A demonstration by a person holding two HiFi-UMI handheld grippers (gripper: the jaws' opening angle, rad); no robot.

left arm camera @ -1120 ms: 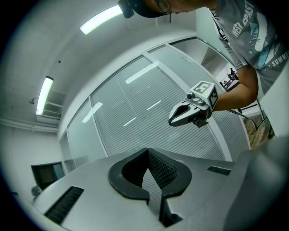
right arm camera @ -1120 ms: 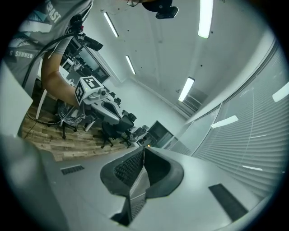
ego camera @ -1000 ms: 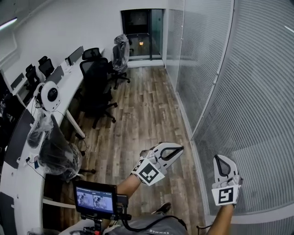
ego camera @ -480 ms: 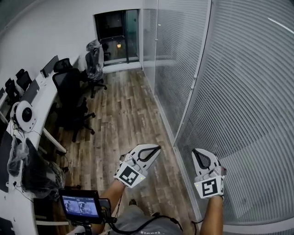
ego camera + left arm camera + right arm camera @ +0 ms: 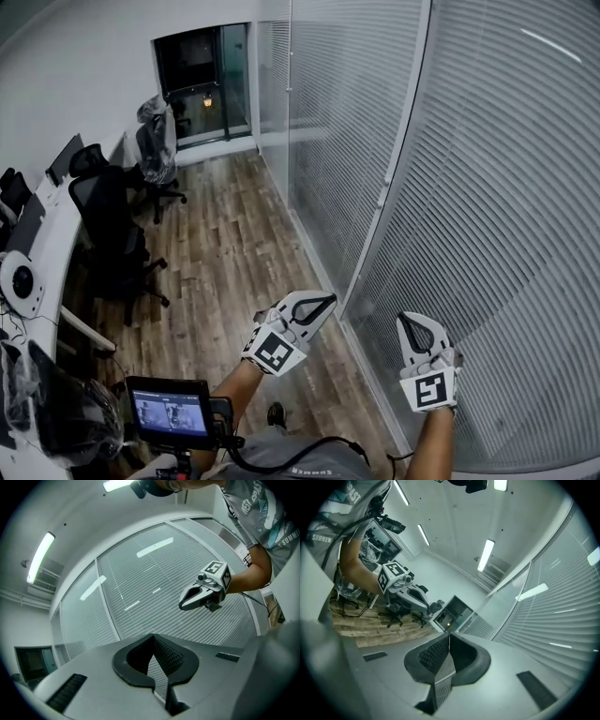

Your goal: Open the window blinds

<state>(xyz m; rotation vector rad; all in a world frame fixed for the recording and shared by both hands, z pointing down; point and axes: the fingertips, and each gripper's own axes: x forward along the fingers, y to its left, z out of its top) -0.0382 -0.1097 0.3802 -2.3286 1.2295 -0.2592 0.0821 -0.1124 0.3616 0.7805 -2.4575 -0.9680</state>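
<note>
Several panels of window blinds lined the glazed wall at the right of the head view, their thin horizontal slats turned flat and closed across each one. Reflected ceiling lights suggested glass in front of them. Slats like these were judged light, thin and easily bent, so the hold probably belonged on a control, not on the slats. A small fitting on the white upright post between two panels may have been one, though it was too small to tell. No cord or wand could be made out. The left gripper had its jaws pressed together on nothing, out over the wood floor. The right gripper, near the closest panel, likewise had its jaws together, holding nothing and touching no slat.
</note>
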